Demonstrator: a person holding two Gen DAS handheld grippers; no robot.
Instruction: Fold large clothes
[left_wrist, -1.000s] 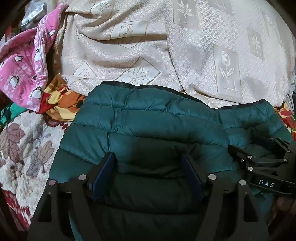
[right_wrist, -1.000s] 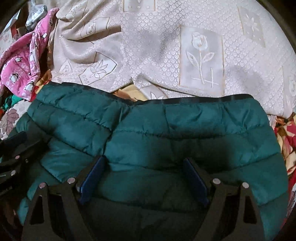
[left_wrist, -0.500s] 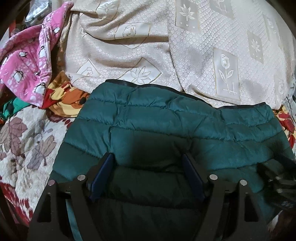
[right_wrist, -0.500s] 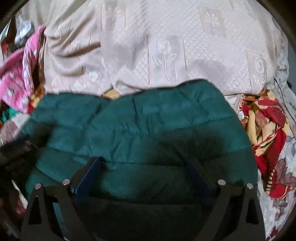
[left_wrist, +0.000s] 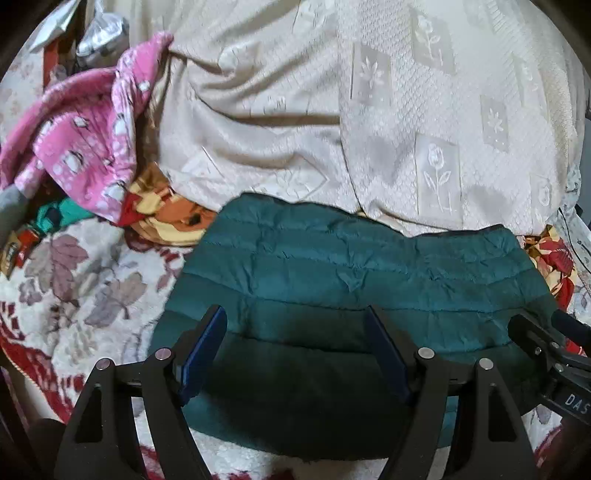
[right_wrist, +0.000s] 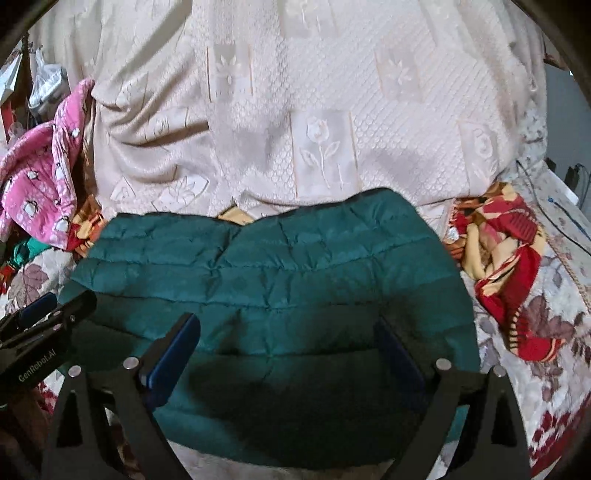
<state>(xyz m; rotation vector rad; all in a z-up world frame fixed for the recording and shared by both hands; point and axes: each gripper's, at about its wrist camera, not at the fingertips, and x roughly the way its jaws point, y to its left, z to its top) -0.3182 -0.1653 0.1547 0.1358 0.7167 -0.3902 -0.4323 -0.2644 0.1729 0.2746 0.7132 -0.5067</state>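
Observation:
A dark teal quilted puffer jacket (left_wrist: 351, 280) lies folded into a flat rectangle on the bed; it also fills the middle of the right wrist view (right_wrist: 273, 277). My left gripper (left_wrist: 295, 325) hovers open over the jacket's near left part, holding nothing. My right gripper (right_wrist: 288, 336) hovers open over its near right part, also empty. The right gripper shows at the right edge of the left wrist view (left_wrist: 546, 354), and the left gripper at the left edge of the right wrist view (right_wrist: 44, 317).
A cream patterned bedspread (left_wrist: 369, 110) is bunched behind the jacket. A pink penguin-print garment (left_wrist: 85, 147) and an orange floral cloth (left_wrist: 166, 218) lie at the left. A red and yellow cloth (right_wrist: 506, 266) lies at the right. A leaf-print blanket (left_wrist: 74, 288) covers the bed.
Both grippers have pulled back and up from the jacket, so more of the bed and the jacket's near edge show. The jacket lies still.

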